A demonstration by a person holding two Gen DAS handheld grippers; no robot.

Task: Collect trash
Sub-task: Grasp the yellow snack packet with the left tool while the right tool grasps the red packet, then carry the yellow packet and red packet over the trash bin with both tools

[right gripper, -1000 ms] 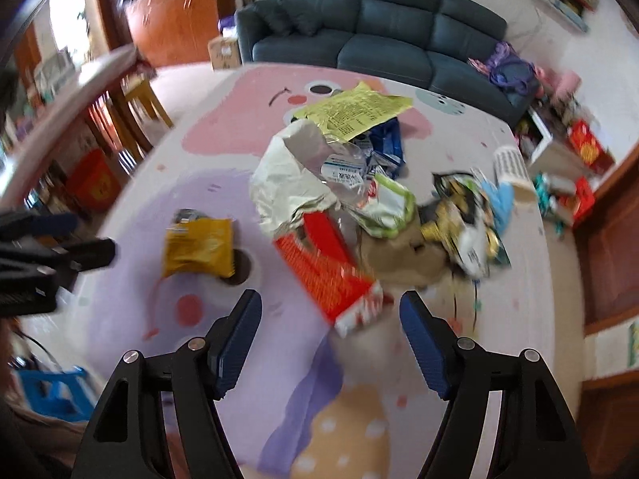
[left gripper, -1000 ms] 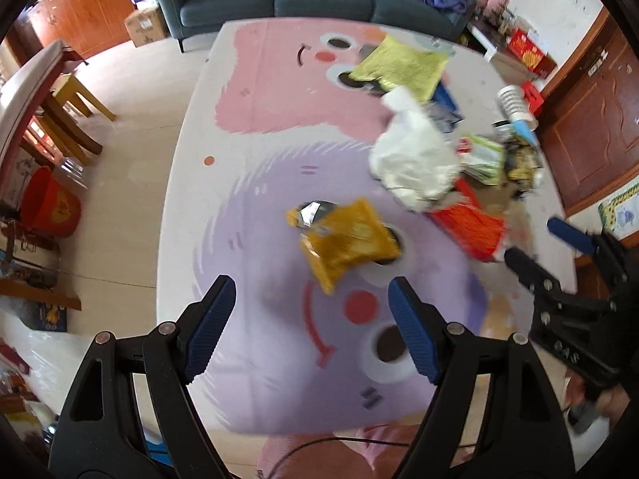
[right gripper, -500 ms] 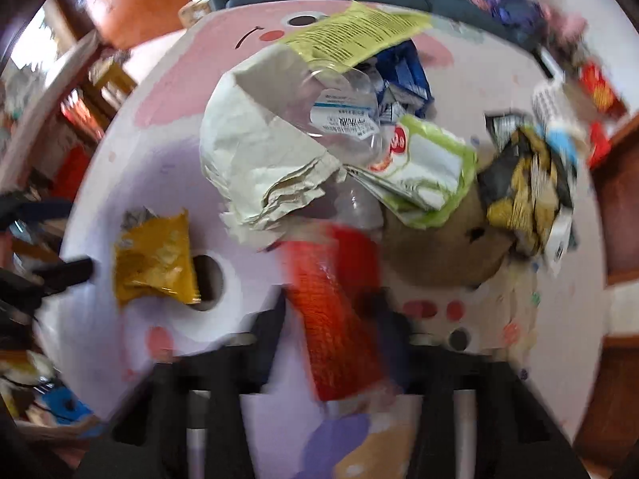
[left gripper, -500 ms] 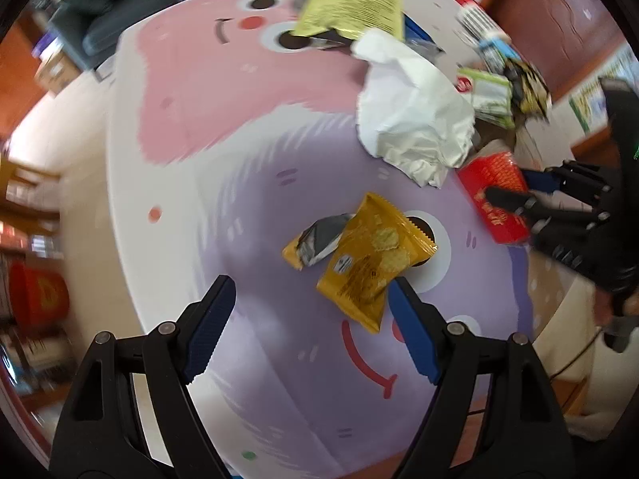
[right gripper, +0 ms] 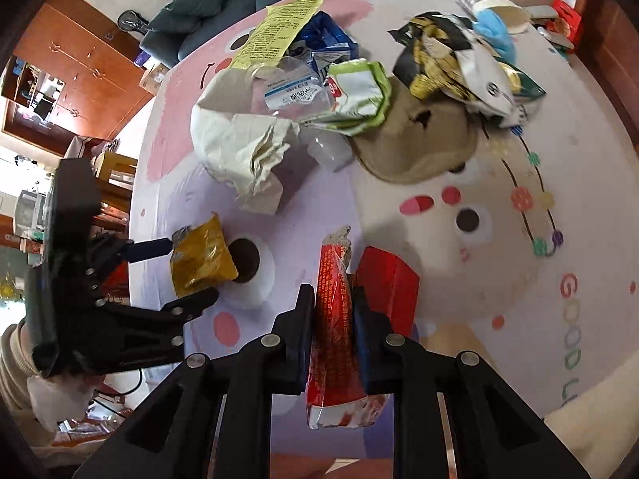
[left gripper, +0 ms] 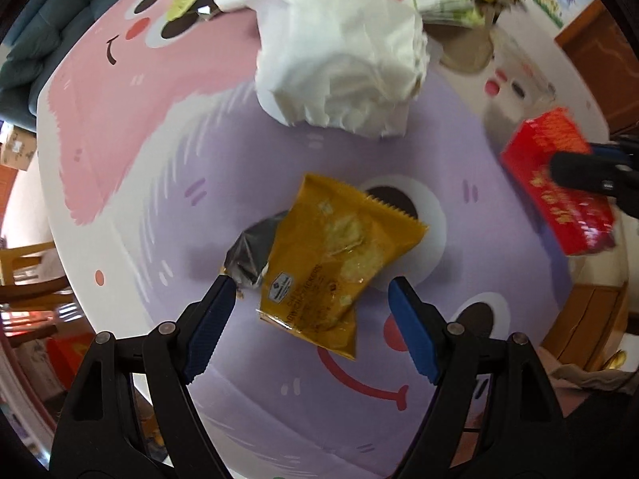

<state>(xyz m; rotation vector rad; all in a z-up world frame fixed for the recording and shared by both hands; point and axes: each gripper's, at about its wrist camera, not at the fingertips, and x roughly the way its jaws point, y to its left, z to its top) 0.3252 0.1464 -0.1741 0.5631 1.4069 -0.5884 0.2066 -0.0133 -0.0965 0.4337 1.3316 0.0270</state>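
A yellow snack wrapper [left gripper: 335, 255] lies flat on the purple part of the cartoon mat [left gripper: 167, 183]. My left gripper [left gripper: 311, 311] is open, its blue pads on either side of the wrapper's near end, just above it. In the right wrist view that wrapper [right gripper: 201, 255] sits between the left gripper's fingers [right gripper: 147, 249]. My right gripper [right gripper: 331, 327] is shut on a red snack bag [right gripper: 335, 319], which stands on edge between the pads. In the left wrist view the red bag [left gripper: 555, 183] is at the far right, with a right gripper finger over it.
A crumpled white paper bag [right gripper: 243, 143] lies beyond the yellow wrapper. Behind it sit a clear plastic bottle [right gripper: 295, 95], a green-white packet [right gripper: 355, 95], a yellow sheet [right gripper: 279, 36], black-yellow wrappers [right gripper: 451, 60] and a paper cup [right gripper: 483, 0]. A dark sofa [right gripper: 223, 4] is past the mat.
My left gripper came down and closer to the yellow wrapper, which now lies between its pads. My right gripper dropped onto the red bag and shut on it.
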